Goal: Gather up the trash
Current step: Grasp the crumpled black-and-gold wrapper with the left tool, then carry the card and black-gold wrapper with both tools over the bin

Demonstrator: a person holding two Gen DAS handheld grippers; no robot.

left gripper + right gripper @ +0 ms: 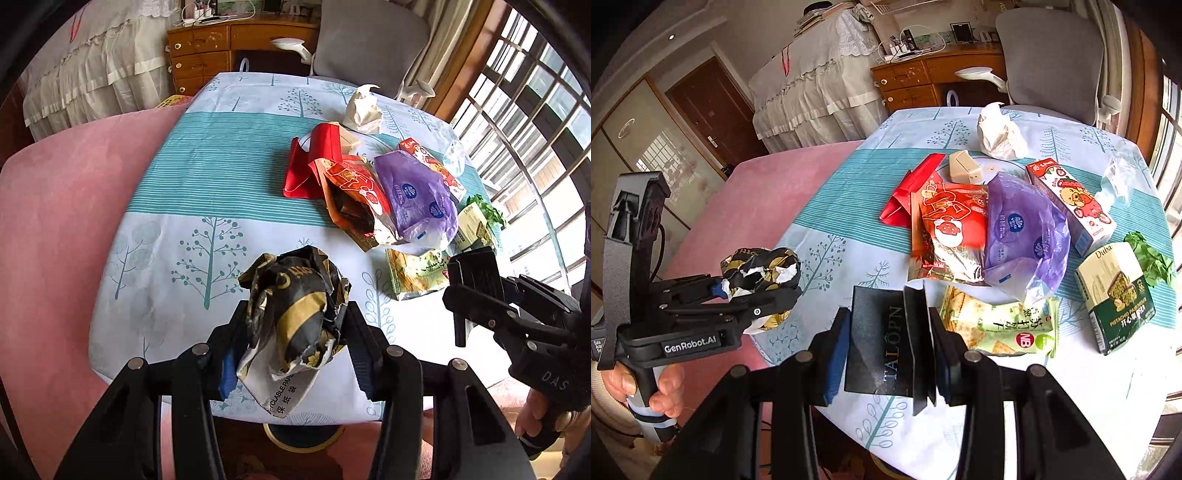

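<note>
Crumpled black-and-gold paper wrapper (295, 306), torn in places to show its white inner face, sits nearest the lens, pinched between the two pads of the left hand-held gripper (293, 332). A white flap printed with grey lettering hangs from the bottom of the ball. It is held off the cloth, above the near edge of the counter (177, 206), which wears a pale cloth with teal trees and a striped band.

In the right wrist view the right hand-held gripper (886, 354) is clamped at a narrow opening on a flat black paper bag (882, 347) with grey lettering, folded at one side, also above the near edge.

Loose trash lies in a heap toward the window-side edge: a red paper bag (912, 192), an orange-red foil snack bag (945, 236) gaping open, a purple plastic bag (1023, 232), a green cracker packet (1001, 325), a strawberry carton (1067, 203), a dark green pistachio box (1115, 295) and, near the far edge, a crumpled white tissue (997, 133). A hand (646, 391) grips the left tool's handle.
</note>
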